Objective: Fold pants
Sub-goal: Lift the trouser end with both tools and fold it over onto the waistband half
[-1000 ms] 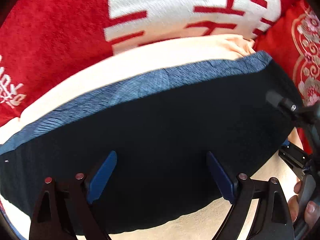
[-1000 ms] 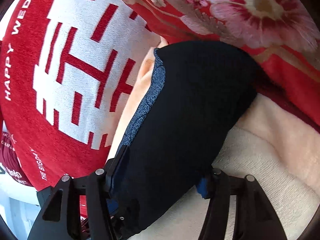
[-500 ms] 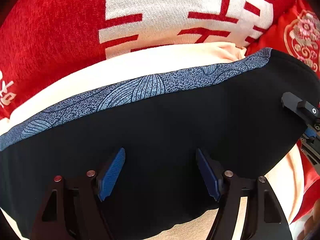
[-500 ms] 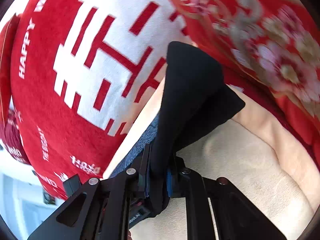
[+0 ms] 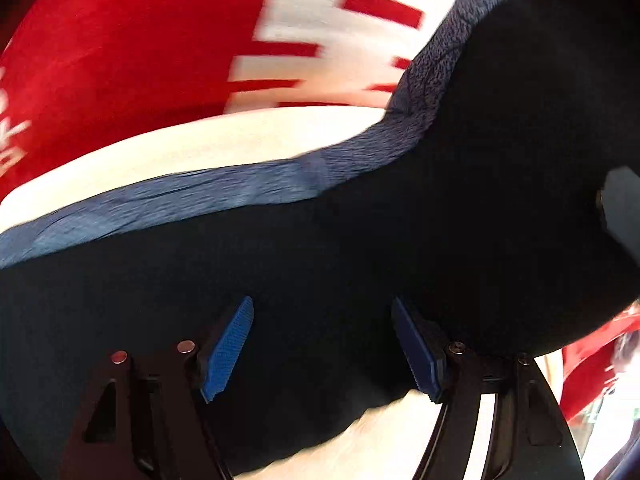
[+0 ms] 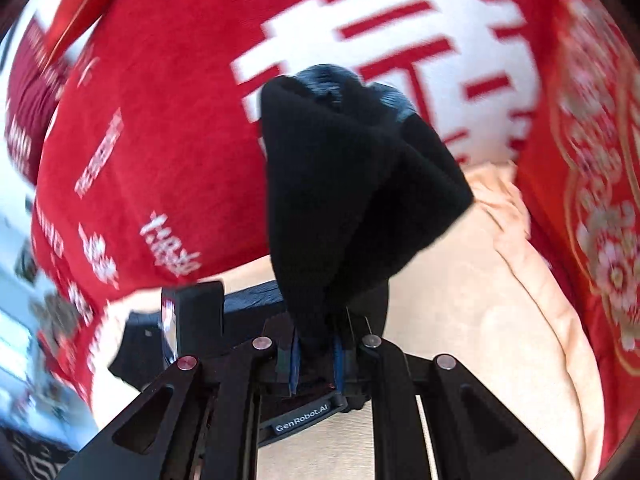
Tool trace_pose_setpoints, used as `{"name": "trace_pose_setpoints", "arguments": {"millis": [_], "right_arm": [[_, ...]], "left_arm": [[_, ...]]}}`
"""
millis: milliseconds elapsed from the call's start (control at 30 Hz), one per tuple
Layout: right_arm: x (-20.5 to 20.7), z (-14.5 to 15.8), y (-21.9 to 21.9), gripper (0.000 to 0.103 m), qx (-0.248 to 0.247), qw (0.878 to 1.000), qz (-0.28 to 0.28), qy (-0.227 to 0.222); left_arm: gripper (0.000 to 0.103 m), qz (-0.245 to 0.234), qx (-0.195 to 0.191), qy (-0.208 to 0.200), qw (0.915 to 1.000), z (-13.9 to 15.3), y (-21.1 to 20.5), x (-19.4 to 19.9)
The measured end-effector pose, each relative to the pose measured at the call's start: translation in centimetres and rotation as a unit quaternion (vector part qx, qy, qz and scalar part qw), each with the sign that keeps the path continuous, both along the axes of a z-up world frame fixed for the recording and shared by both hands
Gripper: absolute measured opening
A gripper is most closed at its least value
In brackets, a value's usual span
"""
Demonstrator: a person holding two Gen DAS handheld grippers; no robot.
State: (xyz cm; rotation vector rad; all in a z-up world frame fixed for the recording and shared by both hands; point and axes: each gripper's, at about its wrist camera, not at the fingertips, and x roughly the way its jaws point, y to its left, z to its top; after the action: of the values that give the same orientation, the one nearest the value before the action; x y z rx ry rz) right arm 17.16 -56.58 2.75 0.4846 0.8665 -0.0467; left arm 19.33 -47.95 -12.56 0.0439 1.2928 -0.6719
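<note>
Black pants with a blue patterned waistband lie on a cream cushion. My left gripper is over the black cloth, its blue pads well apart, with flat cloth showing between them and no fold pinched. The pants' right end is raised and curls up toward the top right in the left wrist view. In the right wrist view my right gripper is shut on a bunched edge of the pants, which stands up from the jaws as a dark folded flap.
A red blanket with large white characters covers the surface behind the cushion. Red cloth with a gold floral pattern lies to the right. Part of the other gripper's black body shows at lower left.
My right gripper closed on the pants' edge, rolled and lifted it off the cushion. In the left wrist view the pants' right end rose, and my left gripper's pads drew somewhat closer.
</note>
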Motion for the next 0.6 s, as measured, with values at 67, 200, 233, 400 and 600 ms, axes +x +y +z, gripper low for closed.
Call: {"name": "trace_pose_setpoints", "arguments": {"millis": [67,200,233,400,600], "right_arm": [[0.7,0.5,3.0,0.014,-0.032,0.999,0.029,0.007],[2.2,-0.1,9.6,0.014,-0.084,0.993,0.080,0.035],[2.8,-1.0,11.9,0.014,-0.100,0.989,0.096,0.050],[4.7,-7.5,21.1,0.027,-0.193,0.960,0.155,0.128],[2.7,-8.7,26.7,0.063,-0.283,0.931,0.185,0.135]], "left_arm": [[0.073,0.017,-0.008,-0.003,0.9998,1.2,2.9,0.4],[0.073,0.057,0.009,-0.030,0.9979,3.6,11.2,1.8],[0.073,0.068,0.017,-0.034,0.9969,3.8,13.2,2.2],[0.073,0.138,0.079,-0.027,0.9869,2.7,23.6,4.5],[0.073,0.167,0.109,-0.013,0.9798,1.6,30.2,5.4]]}}
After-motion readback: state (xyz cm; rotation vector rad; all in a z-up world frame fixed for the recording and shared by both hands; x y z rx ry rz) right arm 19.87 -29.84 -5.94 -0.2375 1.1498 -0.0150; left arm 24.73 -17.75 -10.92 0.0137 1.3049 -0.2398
